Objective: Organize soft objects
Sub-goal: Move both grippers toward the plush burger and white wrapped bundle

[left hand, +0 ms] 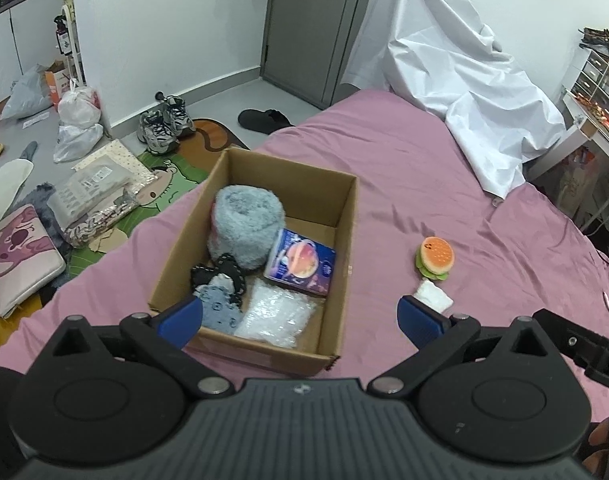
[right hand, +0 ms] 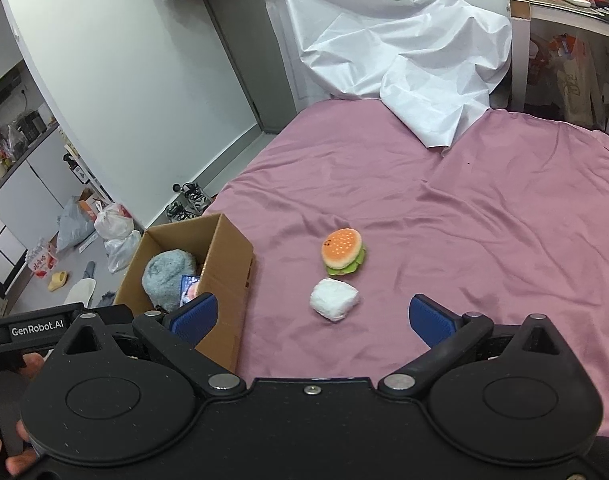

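A cardboard box point(left hand: 346, 216) point(right hand: 228, 248) sits on the pink bed. Inside lie a fluffy blue-grey roll point(left hand: 246, 226) point(right hand: 168, 270), a printed blue pack point(left hand: 300, 262), a bubble-wrap bag point(left hand: 276, 314) and a blue and black fabric piece point(left hand: 218, 296). To the box's right, a plush hamburger point(left hand: 435, 258) point(right hand: 343, 252) and a white soft bundle point(left hand: 433, 297) point(right hand: 335, 299) rest on the sheet. My left gripper point(left hand: 298, 320) hovers open above the box's near end. My right gripper point(right hand: 312, 316) is open, just short of the white bundle.
A crumpled white sheet point(left hand: 456, 76) point(right hand: 400, 52) covers the bed's far end. Shoes point(left hand: 164, 124), bags, a cushion point(left hand: 16, 256) and packets litter the floor to the left. A desk with clutter point(right hand: 564, 4) stands to the right of the bed.
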Demonstrator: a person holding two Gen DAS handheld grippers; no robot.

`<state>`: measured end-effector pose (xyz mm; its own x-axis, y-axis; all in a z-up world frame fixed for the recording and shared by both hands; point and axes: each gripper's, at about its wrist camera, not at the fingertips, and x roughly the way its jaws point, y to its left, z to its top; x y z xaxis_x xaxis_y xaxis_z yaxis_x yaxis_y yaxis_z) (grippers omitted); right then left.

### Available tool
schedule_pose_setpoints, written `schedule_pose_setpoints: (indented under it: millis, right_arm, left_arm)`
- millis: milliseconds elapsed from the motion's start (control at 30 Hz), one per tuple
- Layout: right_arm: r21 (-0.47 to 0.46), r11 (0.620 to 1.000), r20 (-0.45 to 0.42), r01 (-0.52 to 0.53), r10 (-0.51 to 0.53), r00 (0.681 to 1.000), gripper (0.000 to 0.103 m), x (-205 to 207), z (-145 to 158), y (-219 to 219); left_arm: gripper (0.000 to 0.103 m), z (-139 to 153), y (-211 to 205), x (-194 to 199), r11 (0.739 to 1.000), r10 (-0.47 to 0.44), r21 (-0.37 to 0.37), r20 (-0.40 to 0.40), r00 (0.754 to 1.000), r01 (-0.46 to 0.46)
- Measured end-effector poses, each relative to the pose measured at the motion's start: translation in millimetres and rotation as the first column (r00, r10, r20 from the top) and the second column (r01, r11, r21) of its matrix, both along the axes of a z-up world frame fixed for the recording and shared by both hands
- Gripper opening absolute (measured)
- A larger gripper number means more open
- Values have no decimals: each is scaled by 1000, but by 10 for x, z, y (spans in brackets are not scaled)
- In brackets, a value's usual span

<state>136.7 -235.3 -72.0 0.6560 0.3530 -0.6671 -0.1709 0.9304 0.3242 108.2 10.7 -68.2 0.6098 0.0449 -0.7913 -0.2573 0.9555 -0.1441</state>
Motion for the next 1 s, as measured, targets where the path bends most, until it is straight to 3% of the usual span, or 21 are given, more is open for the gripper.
schedule_pose_setpoints:
  millis: [433, 1000]
  right_arm:
    - [10, 1000, -15, -4, 5, 1000, 103, 67, -66, -293]
    - [205, 978, -150, 48, -17, 989, 102, 407, -424, -489]
  left_arm:
    - [103, -14, -286, 111, 1000, -2, -21, -15, 1000, 2]
    - [99, -202, -603, 446, 999, -49, -24, -13, 999, 49]
